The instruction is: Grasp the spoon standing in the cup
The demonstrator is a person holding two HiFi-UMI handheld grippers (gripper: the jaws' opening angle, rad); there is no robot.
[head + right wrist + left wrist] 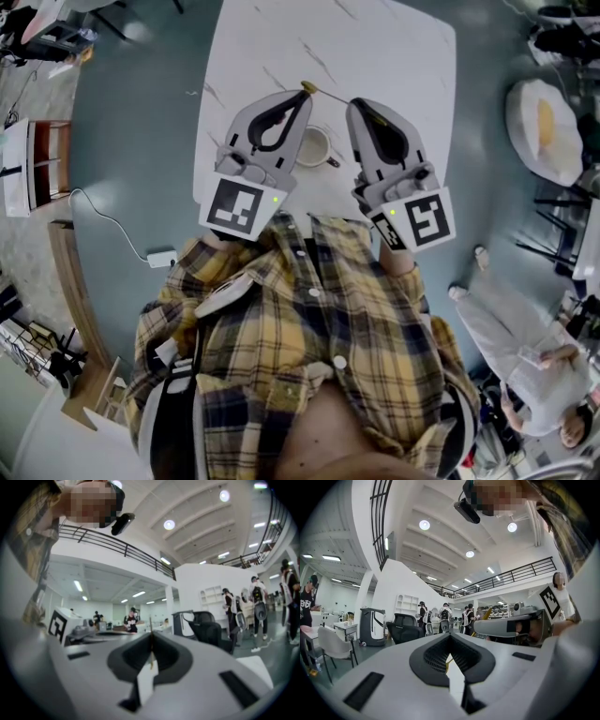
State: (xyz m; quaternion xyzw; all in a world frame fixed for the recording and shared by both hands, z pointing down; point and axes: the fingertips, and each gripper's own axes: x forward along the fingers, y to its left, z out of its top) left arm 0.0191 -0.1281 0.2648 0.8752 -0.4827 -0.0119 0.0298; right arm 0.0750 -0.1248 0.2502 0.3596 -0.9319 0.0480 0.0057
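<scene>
A thin gold spoon (328,94) lies level in the air above the white marble table (375,47), just beyond the white cup (312,145). It spans the tips of both grippers. My left gripper (307,92) is shut on the spoon's wider end, which shows as a gold sliver between its jaws (448,660). My right gripper (355,102) is shut on the thin handle (151,660). In the left gripper view the right gripper (480,627) shows with a gold end (487,613) at its tip. The cup stands between the two gripper bodies, partly hidden by them.
The table's near edge runs under my hands. On the floor lie a cable and power strip (161,258) at the left and a round white cushion (544,127) at the right. A person in white (525,347) sits at the lower right.
</scene>
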